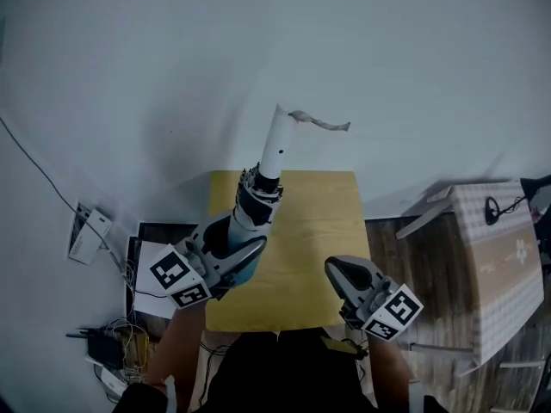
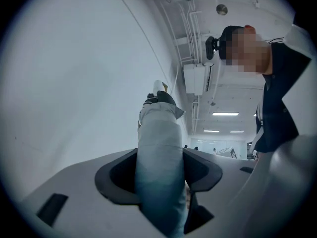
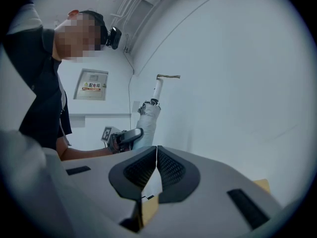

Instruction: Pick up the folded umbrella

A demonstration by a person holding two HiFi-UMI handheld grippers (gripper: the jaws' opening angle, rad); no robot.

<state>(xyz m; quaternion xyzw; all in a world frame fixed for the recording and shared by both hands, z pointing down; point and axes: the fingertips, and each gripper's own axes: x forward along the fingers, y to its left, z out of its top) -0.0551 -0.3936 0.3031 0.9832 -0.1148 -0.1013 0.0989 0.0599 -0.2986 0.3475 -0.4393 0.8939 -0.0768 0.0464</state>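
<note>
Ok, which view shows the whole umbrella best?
The head view: the umbrella shows full length, from the left gripper up to its white handle and strap. The left gripper view shows mostly its fabric, close up; the right gripper view shows it whole but small.

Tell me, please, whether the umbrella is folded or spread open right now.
Folded: the umbrella is a tight, narrow bundle clamped in the left gripper, its white handle pointing up, with no canopy spread.

Folded pale-blue umbrella, white handle up, held aloft
</note>
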